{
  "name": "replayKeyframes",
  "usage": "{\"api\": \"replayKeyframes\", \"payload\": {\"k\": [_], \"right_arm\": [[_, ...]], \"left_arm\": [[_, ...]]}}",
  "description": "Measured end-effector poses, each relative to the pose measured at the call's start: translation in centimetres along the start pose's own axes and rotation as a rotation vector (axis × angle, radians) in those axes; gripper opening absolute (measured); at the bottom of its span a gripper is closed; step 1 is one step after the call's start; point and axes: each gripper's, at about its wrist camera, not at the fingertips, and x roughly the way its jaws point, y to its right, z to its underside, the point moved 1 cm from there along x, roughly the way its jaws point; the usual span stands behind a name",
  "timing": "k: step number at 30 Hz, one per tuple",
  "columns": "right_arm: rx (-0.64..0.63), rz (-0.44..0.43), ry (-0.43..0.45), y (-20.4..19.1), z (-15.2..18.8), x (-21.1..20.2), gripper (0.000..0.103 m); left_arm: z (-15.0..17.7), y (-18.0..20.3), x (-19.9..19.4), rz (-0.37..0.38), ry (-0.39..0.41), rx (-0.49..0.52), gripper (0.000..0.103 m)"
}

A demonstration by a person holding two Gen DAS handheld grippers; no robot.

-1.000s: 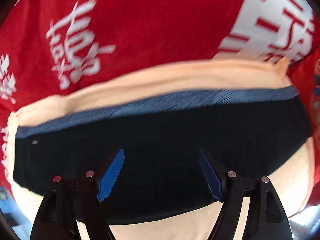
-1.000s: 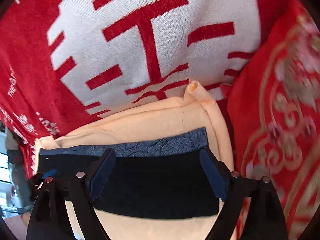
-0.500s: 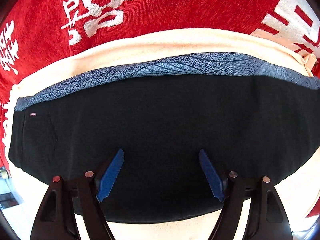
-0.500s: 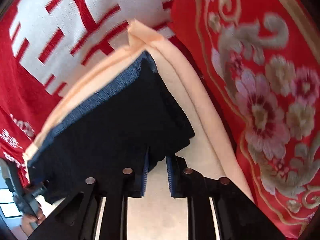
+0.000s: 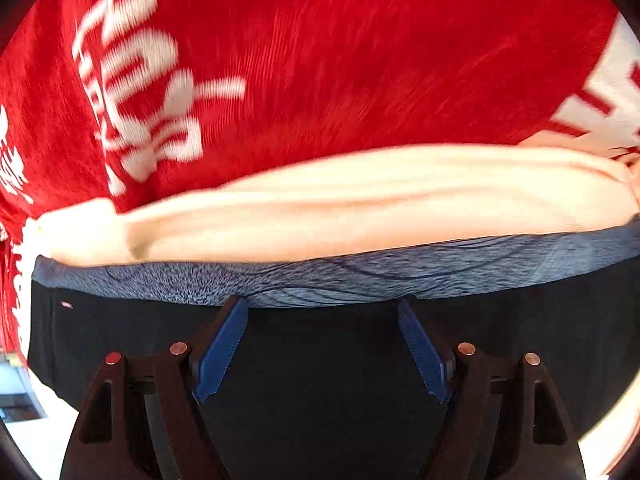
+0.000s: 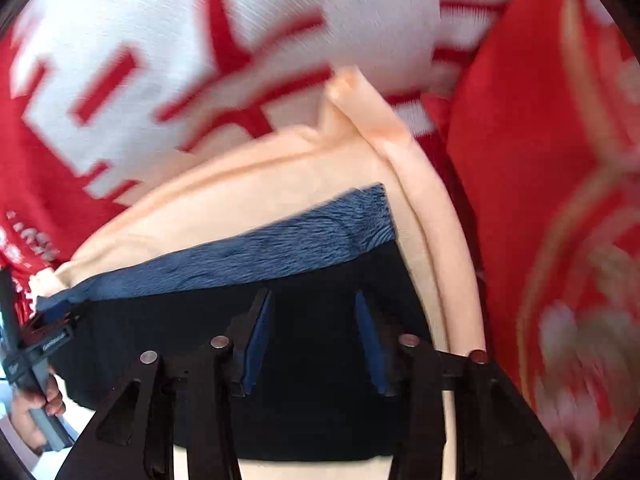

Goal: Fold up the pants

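Observation:
The folded black pants [image 5: 120,344] lie flat, a blue-grey patterned band [image 5: 360,276] along their far edge. My left gripper [image 5: 320,304] points down over them, fingertips near that band; its jaws are wide and opening, and only flat cloth shows between them. In the right wrist view the pants [image 6: 160,320] and the band [image 6: 280,244] end at their right edge. My right gripper [image 6: 312,294] hovers over that end, its jaws partly apart and opening, with no fabric pinched. The left gripper [image 6: 28,356] and the hand holding it show at the far left.
A peach cloth [image 5: 360,208] lies under the pants, its thick folded edge [image 6: 420,184] running along their right side. Beneath is a red blanket with white characters [image 5: 320,60]. A red floral cloth [image 6: 540,160] lies to the right.
The left gripper slid toward the banded edge of the pants. The right gripper went from wide open to nearly shut at the pants' corner, then opened partway and now sits over the pants.

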Motion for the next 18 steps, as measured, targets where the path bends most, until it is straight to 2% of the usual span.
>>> {"api": "replayKeyframes", "payload": {"k": [1, 2, 4, 6, 11, 18], "right_arm": [[0.002, 0.008, 0.023, 0.1, -0.2, -0.4, 0.032], [0.007, 0.029, 0.025, 0.0, -0.3, -0.8, 0.031], [0.039, 0.054, 0.035, -0.2, 0.2, -1.7, 0.034], [0.063, 0.030, 0.020, -0.5, 1.0, -2.5, 0.039], [0.118, -0.194, -0.069, -4.1, 6.5, -3.6, 0.046], [0.115, -0.513, -0.243, -16.3, 15.6, -0.6, 0.047]], "left_arm": [[0.0, -0.8, 0.2, 0.006, 0.010, -0.024, 0.091], [0.0, -1.5, 0.3, -0.001, 0.007, -0.041, 0.091], [0.5, -2.9, 0.3, 0.004, -0.006, -0.076, 0.091], [0.9, -4.8, -0.1, -0.012, -0.028, -0.096, 0.091], [3.8, -9.3, -2.0, -0.054, -0.027, -0.087, 0.091], [6.5, -18.1, -2.2, -0.092, -0.011, -0.097, 0.091]]}}
